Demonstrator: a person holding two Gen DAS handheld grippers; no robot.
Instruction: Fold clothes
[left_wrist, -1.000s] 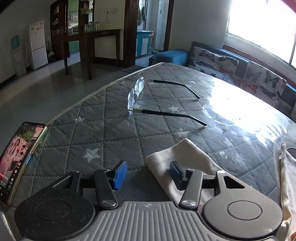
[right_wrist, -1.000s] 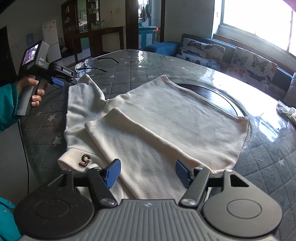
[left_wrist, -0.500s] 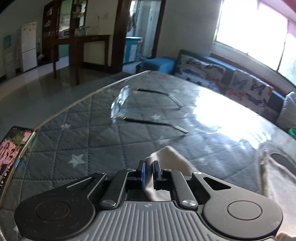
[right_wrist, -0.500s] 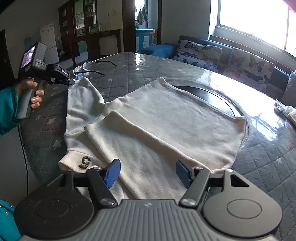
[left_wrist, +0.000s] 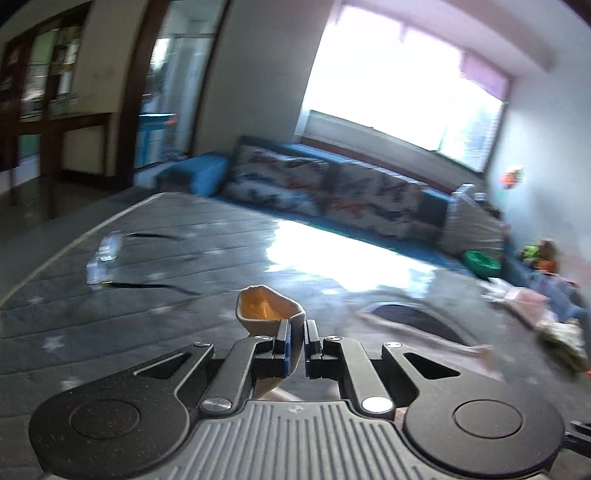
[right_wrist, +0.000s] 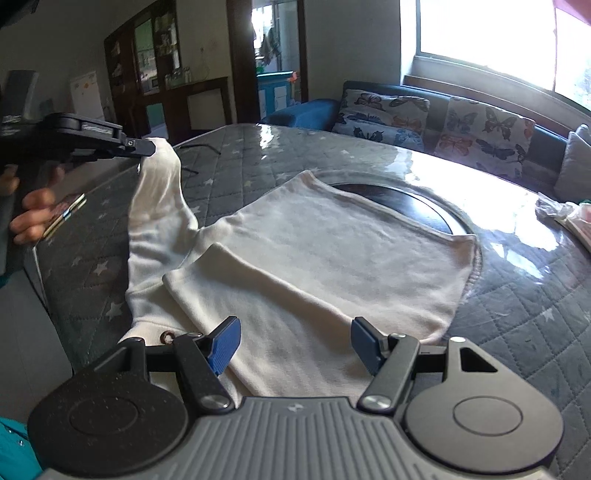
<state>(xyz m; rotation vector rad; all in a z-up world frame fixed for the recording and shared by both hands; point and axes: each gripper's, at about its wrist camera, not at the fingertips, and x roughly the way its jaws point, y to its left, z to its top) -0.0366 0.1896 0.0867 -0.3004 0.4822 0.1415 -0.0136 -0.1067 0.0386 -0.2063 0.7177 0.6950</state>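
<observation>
The cream shirt (right_wrist: 325, 251) lies mostly flat on the desk (right_wrist: 517, 306), which is covered in grey quilted fabric with little white stars and a glossy clear sheet on top. The knit looks soft and a bit fuzzy, with one sleeve (right_wrist: 258, 295) already folded across the body as a long straight-edged band. The other sleeve (right_wrist: 159, 192) is pulled up off the desk, its cuff pinched in the left gripper (right_wrist: 147, 147), so it hangs in a stretched, twisted strip.

The left wrist view is blurry, but it shows the left gripper (left_wrist: 295, 345) clamped tight on that cuff (left_wrist: 267, 308), which puffs out above the blue pads as a rounded loop with an orange-lit inside. Glasses (left_wrist: 107, 254) sit further out on the desk, near its left edge and well apart from the shirt.

The right gripper (right_wrist: 295, 345) hovers over the near hem with its jaws spread wide, holding nothing. Only this view shows the dark round inset (right_wrist: 406, 201) under the shirt's far edge, and bare quilt to the right of the shirt. A phone (right_wrist: 66, 214) lies at the desk's left edge, near the raised sleeve.
</observation>
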